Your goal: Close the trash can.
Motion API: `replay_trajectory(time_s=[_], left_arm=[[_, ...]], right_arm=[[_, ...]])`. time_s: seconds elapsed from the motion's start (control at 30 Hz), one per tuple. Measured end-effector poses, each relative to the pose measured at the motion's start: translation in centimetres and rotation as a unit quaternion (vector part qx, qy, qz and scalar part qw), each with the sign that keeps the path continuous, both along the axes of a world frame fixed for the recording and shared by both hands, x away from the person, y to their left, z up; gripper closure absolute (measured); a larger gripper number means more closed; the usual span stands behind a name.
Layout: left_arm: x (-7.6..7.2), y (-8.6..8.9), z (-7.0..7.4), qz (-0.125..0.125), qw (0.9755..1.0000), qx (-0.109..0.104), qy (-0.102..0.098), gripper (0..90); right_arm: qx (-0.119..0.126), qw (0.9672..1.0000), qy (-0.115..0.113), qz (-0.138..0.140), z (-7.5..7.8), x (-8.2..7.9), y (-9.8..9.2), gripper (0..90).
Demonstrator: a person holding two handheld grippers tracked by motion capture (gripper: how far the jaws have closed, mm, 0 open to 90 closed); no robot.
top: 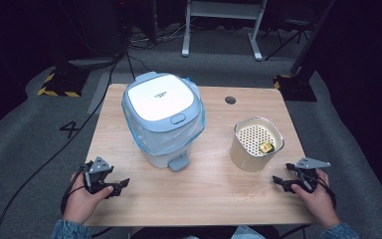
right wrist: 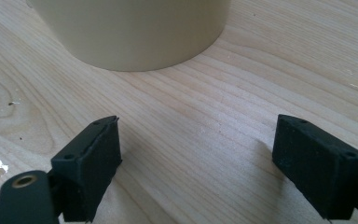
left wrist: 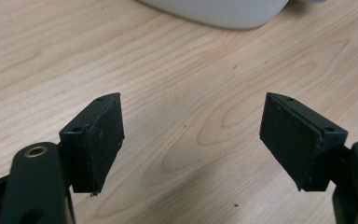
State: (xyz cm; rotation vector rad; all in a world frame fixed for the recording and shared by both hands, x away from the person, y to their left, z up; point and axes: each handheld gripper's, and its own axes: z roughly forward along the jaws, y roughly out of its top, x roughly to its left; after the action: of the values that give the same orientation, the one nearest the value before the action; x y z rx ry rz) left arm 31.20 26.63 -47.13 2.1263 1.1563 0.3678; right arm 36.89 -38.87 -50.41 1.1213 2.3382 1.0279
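From above I see a small yellow piece (top: 265, 147) inside the beige cup (top: 246, 155), near the lidded bin (top: 161, 117). My left gripper (left wrist: 191, 135) and right gripper (right wrist: 196, 163) both gape, released, over bare table (left wrist: 177, 84).

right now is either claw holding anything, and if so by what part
Nothing is held. The left claw and the right claw both stand open over bare table, with only wood between their jaws.

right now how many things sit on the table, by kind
white and blue pedal bin with a plastic liner: 1
beige round container with a perforated insert: 1
small yellow object inside that container: 1
total: 3
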Motion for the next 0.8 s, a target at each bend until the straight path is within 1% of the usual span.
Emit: replay_trajectory(time_s=[0.07,0.1,0.13,0.17,0.2,0.27,0.37,0.4,0.43,0.47,0.5,0.53,0.57,0.63,0.73,0.8], left_arm=[[-0.1,-0.1,-0.4,0.003,1.0000,0.006,0.004,22.1],[-0.1,-0.2,-0.7,-0.002,0.9999,0.014,0.005,22.0],[-0.1,-0.2,-0.7,-0.002,0.9999,0.014,0.005,21.7],[-0.2,-0.2,-0.9,-0.003,0.9998,0.016,0.010,21.7],[-0.3,-0.3,-1.3,-0.007,0.9996,0.023,0.014,21.5],[-0.3,-0.3,-1.5,-0.009,0.9995,0.027,0.016,21.4],[-0.4,-0.4,-2.0,-0.015,0.9986,0.047,0.016,20.8],[-0.4,-0.5,-2.3,-0.019,0.9980,0.059,0.009,20.1],[-0.4,-0.5,-2.3,-0.019,0.9980,0.059,0.009,18.7],[-0.4,-0.5,-2.5,-0.017,0.9984,0.055,0.001,18.5],[-0.4,-0.5,-2.7,-0.015,0.9990,0.043,-0.004,18.5],[-0.3,-0.4,-3.2,-0.014,0.9994,0.026,-0.015,17.8],[-0.2,-0.4,-3.4,-0.012,0.9996,0.019,-0.020,15.1],[-0.1,-0.4,-3.4,-0.010,0.9995,0.020,-0.020,14.6],[0.0,-0.6,-3.4,0.007,0.9996,0.021,-0.020,14.5],[0.1,-0.8,-3.4,0.016,0.9995,0.020,-0.017,12.7]], right_arm=[[0.000,1.0000,0.000,0.000,0.0,0.0,0.0,15.3],[0.000,1.0000,0.000,0.000,0.0,0.0,0.0,15.3],[0.000,1.0000,0.000,0.000,0.0,0.0,0.0,15.3],[0.000,1.0000,0.000,0.000,0.0,0.0,0.0,15.3],[0.000,1.0000,0.000,0.000,0.0,0.0,0.0,15.3],[0.000,1.0000,0.000,0.000,0.0,0.0,0.0,15.3],[0.000,1.0000,0.000,0.000,0.0,0.0,0.0,15.3],[0.000,1.0000,0.000,0.000,0.0,0.0,0.0,15.3],[0.000,1.0000,0.000,0.000,0.0,0.0,0.0,15.3],[0.000,1.0000,0.000,0.000,0.0,0.0,0.0,15.3],[0.000,1.0000,0.000,0.000,0.0,0.0,0.0,15.3],[0.000,1.0000,0.000,0.000,0.0,0.0,0.0,15.3],[0.000,1.0000,0.000,0.000,0.0,0.0,0.0,15.3],[0.000,1.0000,0.000,0.000,0.0,0.0,0.0,15.3],[0.000,1.0000,0.000,0.000,0.0,0.0,0.0,15.3],[0.000,1.0000,0.000,0.000,0.0,0.0,0.0,15.3]])
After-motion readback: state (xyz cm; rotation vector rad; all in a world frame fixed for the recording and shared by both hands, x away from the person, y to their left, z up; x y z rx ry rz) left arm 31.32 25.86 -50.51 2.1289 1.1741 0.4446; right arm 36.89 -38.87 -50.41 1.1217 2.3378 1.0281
